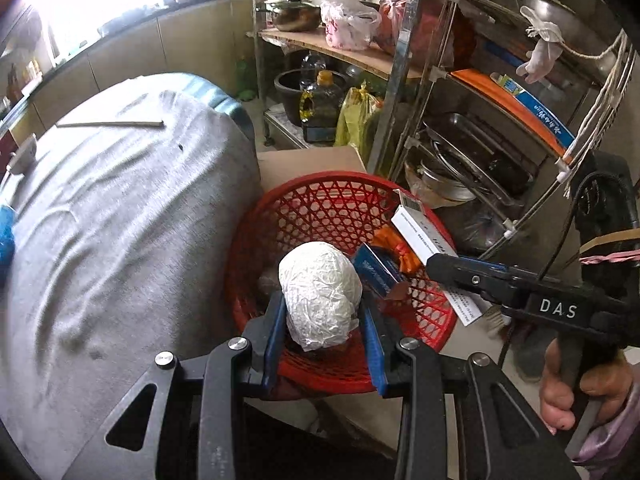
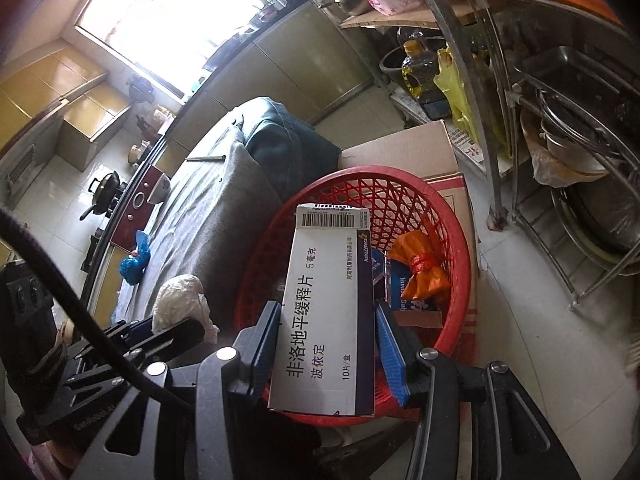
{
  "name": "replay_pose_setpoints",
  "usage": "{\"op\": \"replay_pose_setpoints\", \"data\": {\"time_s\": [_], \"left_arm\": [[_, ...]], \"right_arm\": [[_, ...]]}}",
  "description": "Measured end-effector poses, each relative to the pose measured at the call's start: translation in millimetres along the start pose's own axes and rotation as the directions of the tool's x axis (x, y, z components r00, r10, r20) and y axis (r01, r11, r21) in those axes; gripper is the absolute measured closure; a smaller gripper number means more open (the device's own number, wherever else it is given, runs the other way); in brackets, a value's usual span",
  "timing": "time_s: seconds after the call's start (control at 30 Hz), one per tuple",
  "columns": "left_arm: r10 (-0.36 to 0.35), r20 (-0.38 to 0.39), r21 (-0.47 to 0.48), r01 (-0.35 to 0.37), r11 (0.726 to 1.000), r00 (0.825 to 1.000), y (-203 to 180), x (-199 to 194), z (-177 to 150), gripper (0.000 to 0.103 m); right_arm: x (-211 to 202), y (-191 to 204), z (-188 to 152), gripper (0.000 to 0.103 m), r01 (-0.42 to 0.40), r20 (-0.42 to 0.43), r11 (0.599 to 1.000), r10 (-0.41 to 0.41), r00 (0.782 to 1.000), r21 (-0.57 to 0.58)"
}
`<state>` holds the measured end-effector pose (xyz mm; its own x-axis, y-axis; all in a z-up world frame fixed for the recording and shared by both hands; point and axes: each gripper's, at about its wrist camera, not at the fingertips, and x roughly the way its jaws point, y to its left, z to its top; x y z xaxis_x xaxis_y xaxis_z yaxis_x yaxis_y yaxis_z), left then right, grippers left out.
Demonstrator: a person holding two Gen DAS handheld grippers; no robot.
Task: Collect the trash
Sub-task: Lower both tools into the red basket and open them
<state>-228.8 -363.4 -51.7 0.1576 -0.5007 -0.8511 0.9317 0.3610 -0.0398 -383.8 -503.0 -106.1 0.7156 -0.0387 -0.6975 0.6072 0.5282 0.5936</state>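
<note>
My left gripper (image 1: pixel 320 304) is shut on a crumpled white paper ball (image 1: pixel 320 294) and holds it over the near side of a red mesh basket (image 1: pixel 320 208). My right gripper (image 2: pixel 328 312) is shut on a white medicine box (image 2: pixel 326 316) with a barcode, held over the same basket (image 2: pixel 456 232). The box also shows in the left wrist view (image 1: pixel 420 232), and the paper ball in the right wrist view (image 2: pixel 178 298). In the basket lie an orange wrapper (image 2: pixel 422 270) and a blue carton (image 1: pixel 376 270).
A table under a grey cloth (image 1: pixel 120 220) stands left of the basket, with a thin stick (image 1: pixel 112 123) and a blue bag (image 2: pixel 134 262) on it. A cardboard box (image 2: pixel 404 148) sits behind the basket. A metal rack (image 1: pixel 460 120) with pots and bottles stands at the right.
</note>
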Motion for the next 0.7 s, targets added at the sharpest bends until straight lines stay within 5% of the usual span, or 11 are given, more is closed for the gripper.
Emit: {"op": "replay_pose_setpoints", "data": {"time_s": [0.43,0.7], "left_arm": [[0.042,0.023,0.027,-0.043,0.999,0.999,-4.9,-3.8,1.5,0.065],[0.036,0.032,0.041,-0.037,0.998,0.999,-6.0,-6.2,0.5,0.052]], "right_arm": [[-5.0,0.2,3.5,0.052,-0.020,0.012,1.000,0.020,1.000,0.014],[-4.7,1.4,3.8,0.052,-0.025,0.013,1.000,0.025,1.000,0.015]]}}
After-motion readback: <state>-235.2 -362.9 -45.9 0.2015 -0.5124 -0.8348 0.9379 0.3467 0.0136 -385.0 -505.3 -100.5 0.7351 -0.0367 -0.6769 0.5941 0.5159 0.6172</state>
